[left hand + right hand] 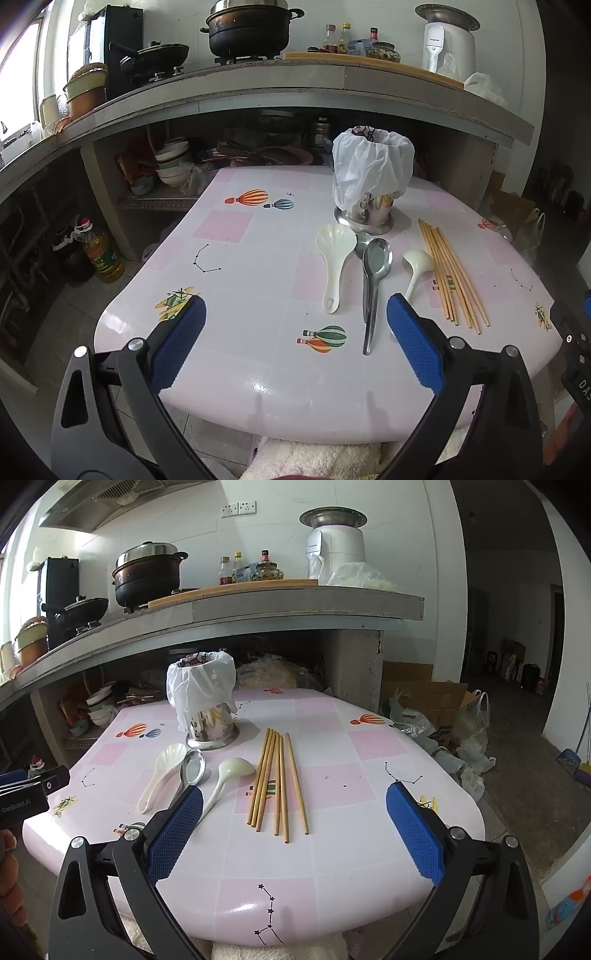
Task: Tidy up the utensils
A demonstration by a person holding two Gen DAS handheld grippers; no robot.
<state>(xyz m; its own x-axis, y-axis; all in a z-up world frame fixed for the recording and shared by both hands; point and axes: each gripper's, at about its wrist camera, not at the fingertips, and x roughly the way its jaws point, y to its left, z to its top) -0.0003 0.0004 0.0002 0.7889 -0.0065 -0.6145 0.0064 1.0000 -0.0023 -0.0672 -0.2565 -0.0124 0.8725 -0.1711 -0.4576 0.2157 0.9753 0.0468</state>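
Note:
On the pink table (240,295) (351,768) stands a steel utensil holder (369,206) (210,727) lined with a white plastic bag. In front of it lie a white rice paddle (334,254) (160,771), a steel spoon (375,273) (192,768), a white ladle (417,266) (229,775) and several wooden chopsticks (454,280) (279,782). My left gripper (295,314) is open and empty above the table's near edge, short of the spoon's handle. My right gripper (295,801) is open and empty, just short of the chopsticks' near ends.
A concrete counter (295,85) (258,605) with pots, bottles and an appliance stands behind the table. Bowls sit on shelves under it. An oil bottle (103,258) stands on the floor at left. Cardboard and bags (443,709) lie at right.

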